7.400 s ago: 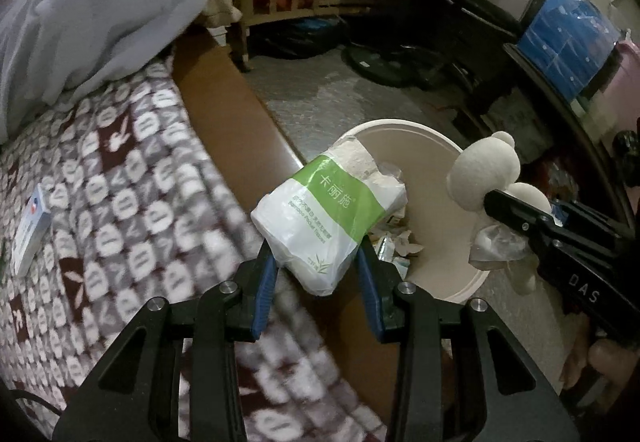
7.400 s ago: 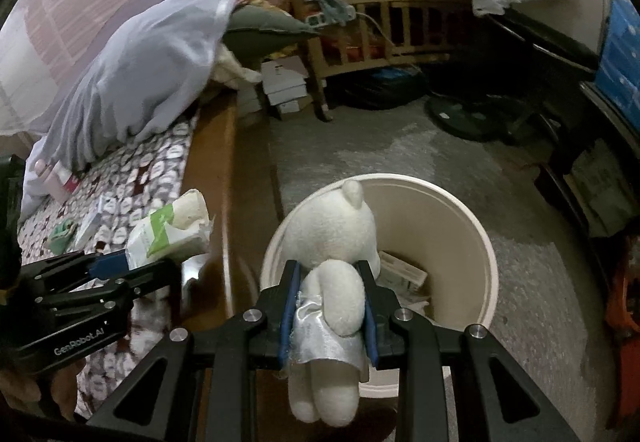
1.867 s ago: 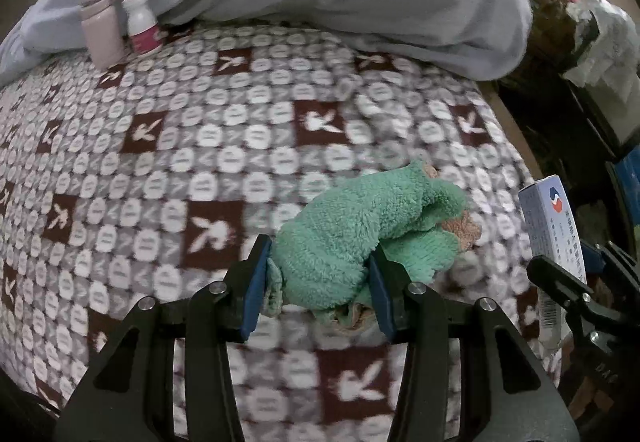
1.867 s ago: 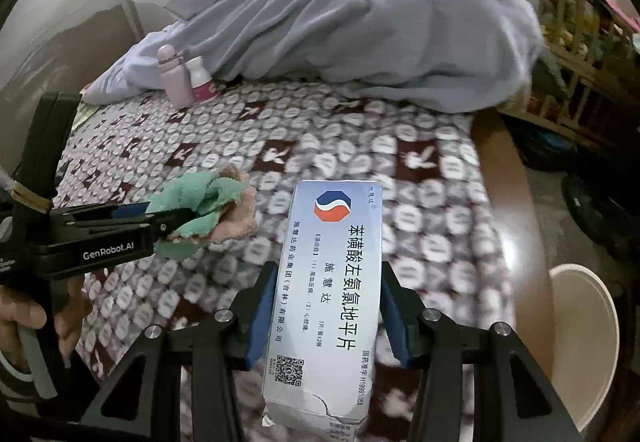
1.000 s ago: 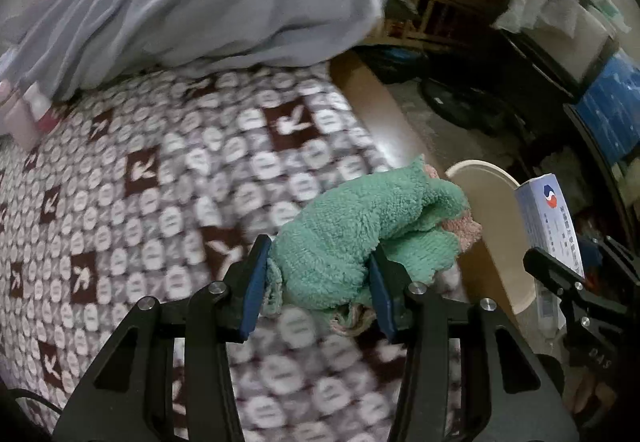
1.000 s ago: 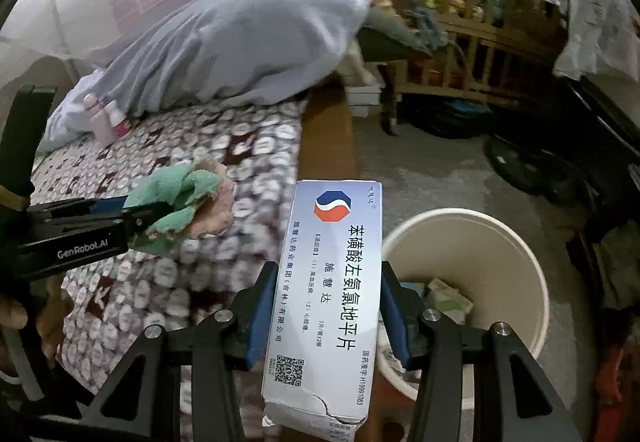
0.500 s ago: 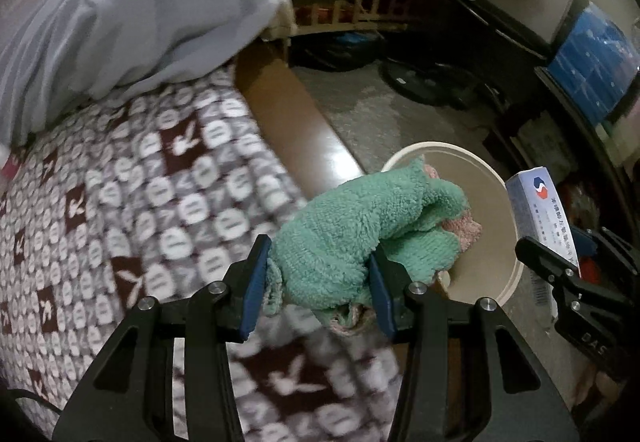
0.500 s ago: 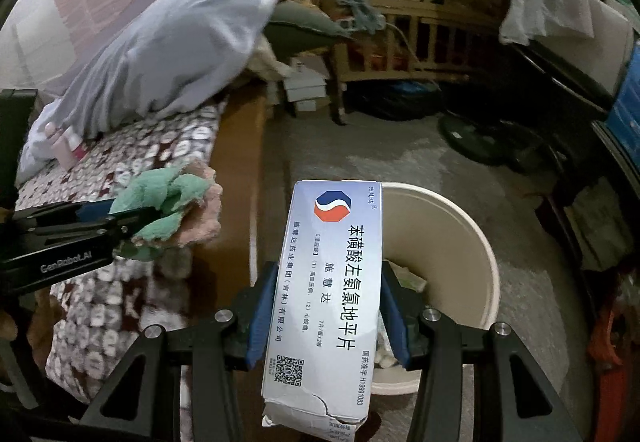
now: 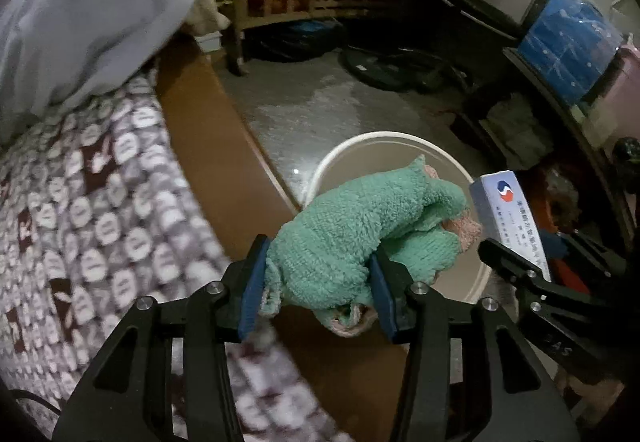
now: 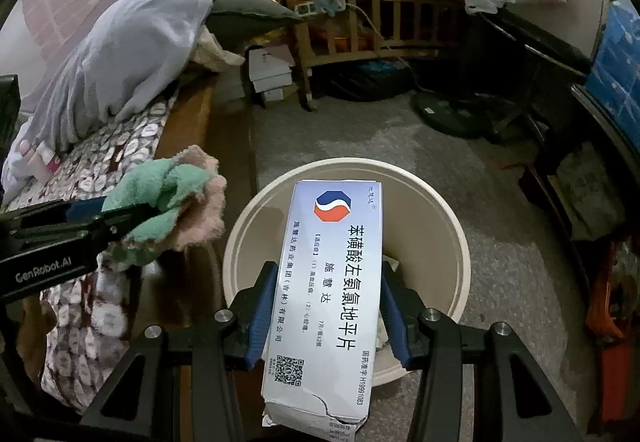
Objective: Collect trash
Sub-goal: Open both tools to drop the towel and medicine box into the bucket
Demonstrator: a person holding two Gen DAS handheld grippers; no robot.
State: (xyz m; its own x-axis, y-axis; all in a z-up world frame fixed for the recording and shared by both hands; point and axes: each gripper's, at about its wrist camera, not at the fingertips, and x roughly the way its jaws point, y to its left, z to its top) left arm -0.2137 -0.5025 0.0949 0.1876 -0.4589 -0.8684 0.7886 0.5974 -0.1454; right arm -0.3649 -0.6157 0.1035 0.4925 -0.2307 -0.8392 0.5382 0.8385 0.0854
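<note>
My left gripper [image 9: 318,292] is shut on a green and pink fluffy sock [image 9: 360,238] and holds it over the near rim of the cream trash bucket [image 9: 344,150] on the floor. My right gripper [image 10: 322,306] is shut on a white medicine box [image 10: 332,282] with blue text, held over the bucket [image 10: 452,242]. The sock [image 10: 172,202] shows at the left in the right wrist view, at the bucket's left edge. The box [image 9: 508,214] shows at the right in the left wrist view. Some trash lies inside the bucket, mostly hidden.
The bed with its patterned blanket [image 9: 100,202] and brown wooden edge [image 9: 208,130] lies to the left. A grey duvet [image 10: 132,54] is piled on it. A wooden crib [image 10: 380,2], a fan base [image 10: 452,114] and cluttered shelves [image 9: 568,42] stand beyond the grey floor.
Both grippers have swung from over the bed to the floor side. The sock and the box now hang over the bucket, still gripped.
</note>
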